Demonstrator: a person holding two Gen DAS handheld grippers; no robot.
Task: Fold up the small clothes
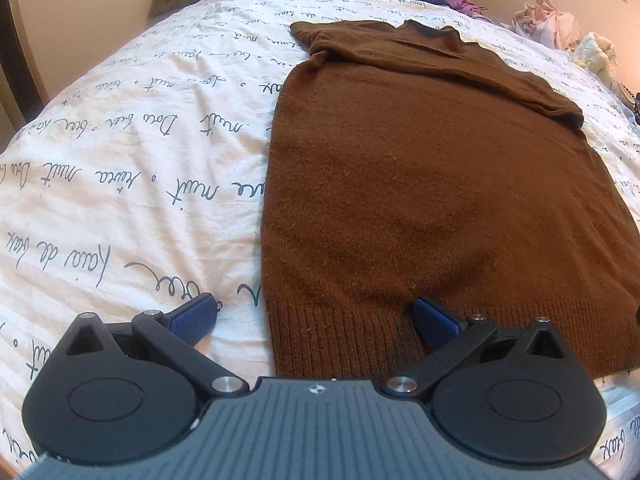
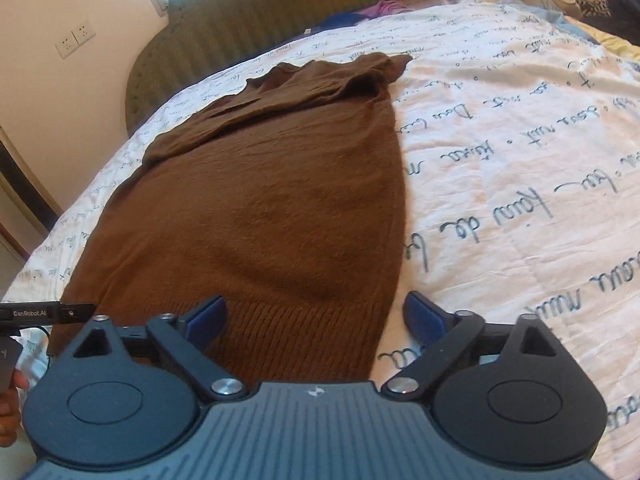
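A brown knit sweater (image 1: 420,184) lies flat on the bed, its ribbed hem toward me and a sleeve folded slantwise across its upper part. My left gripper (image 1: 316,310) is open wide over the hem's left corner, with one pad above the sheet and the other above the ribbing. In the right wrist view the same sweater (image 2: 280,208) stretches away toward the headboard. My right gripper (image 2: 316,314) is open wide over the hem's right corner, and no pad presses on the knit. Part of the left gripper (image 2: 48,314) shows at the left edge, with a hand (image 2: 8,400) below it.
The bed sheet (image 1: 120,168) is white with dark script printed on it. A green padded headboard (image 2: 260,12) stands at the far end. Loose clothes are piled at the far right (image 1: 560,24), and purple and blue garments (image 2: 360,12) lie near the headboard.
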